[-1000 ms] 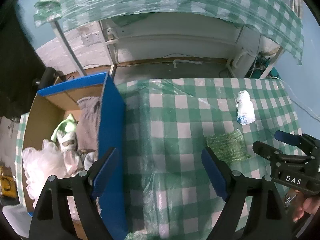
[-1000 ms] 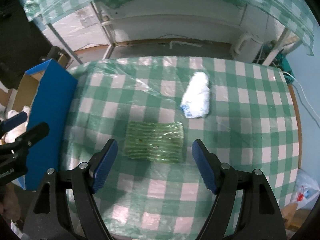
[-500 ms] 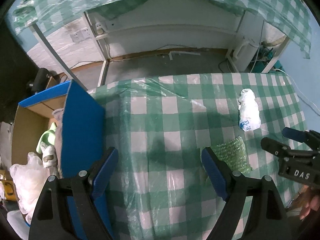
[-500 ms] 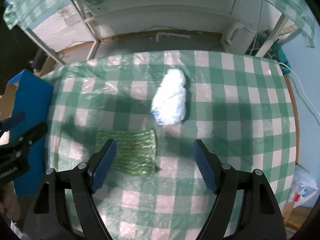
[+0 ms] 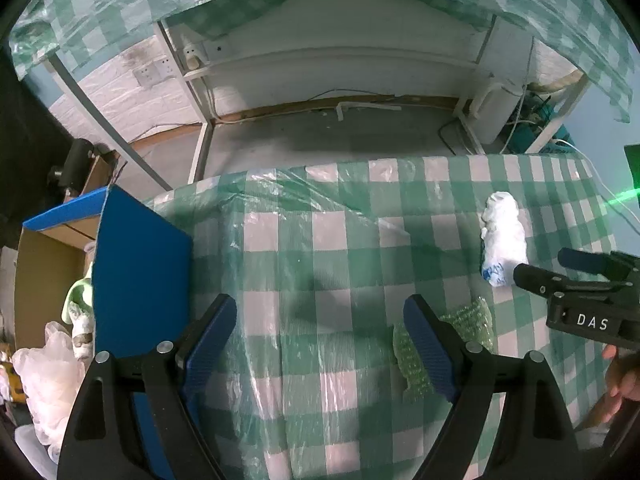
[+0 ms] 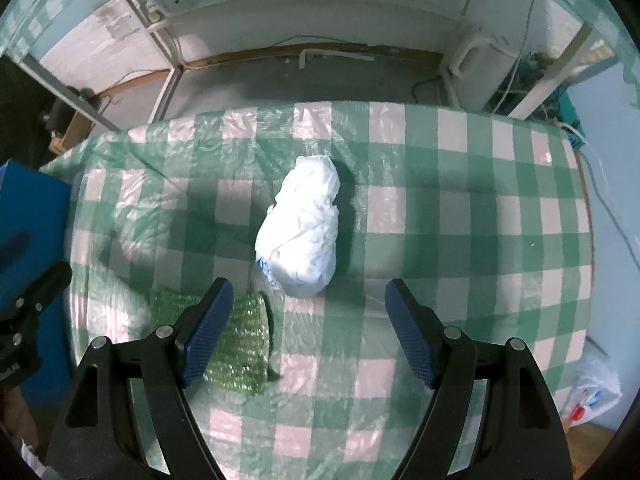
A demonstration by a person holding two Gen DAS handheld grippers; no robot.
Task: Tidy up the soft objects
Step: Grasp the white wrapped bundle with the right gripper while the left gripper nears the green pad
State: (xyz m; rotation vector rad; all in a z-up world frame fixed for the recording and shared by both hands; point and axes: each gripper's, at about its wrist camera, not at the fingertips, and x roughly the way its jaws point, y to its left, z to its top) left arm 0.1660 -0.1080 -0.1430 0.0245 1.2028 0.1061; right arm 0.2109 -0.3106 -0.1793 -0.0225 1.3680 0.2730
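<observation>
A white crumpled bundle (image 6: 302,232) with blue print lies on the green checked tablecloth (image 6: 460,208), just beyond my open right gripper (image 6: 308,332). A sheet of green bubble wrap (image 6: 236,344) lies flat at the lower left, partly under the right gripper's left finger. In the left wrist view the bundle (image 5: 504,240) sits far right and the bubble wrap (image 5: 468,328) shows behind the right finger of my open left gripper (image 5: 320,340), which hangs empty over bare cloth. The right gripper (image 5: 580,276) enters that view from the right edge.
A blue cardboard box (image 5: 136,280) stands at the table's left edge, holding white plastic (image 5: 44,380), a green-and-white soft item (image 5: 78,304) and other soft things. Behind the table are the floor, white frame legs and a white appliance (image 5: 496,112). A plastic bag (image 6: 592,392) lies below right.
Both grippers moved right across the table and lower. The box slid to the left edge of the left view. The white bundle came to centre between the right gripper's fingers, and the bubble wrap shifted left.
</observation>
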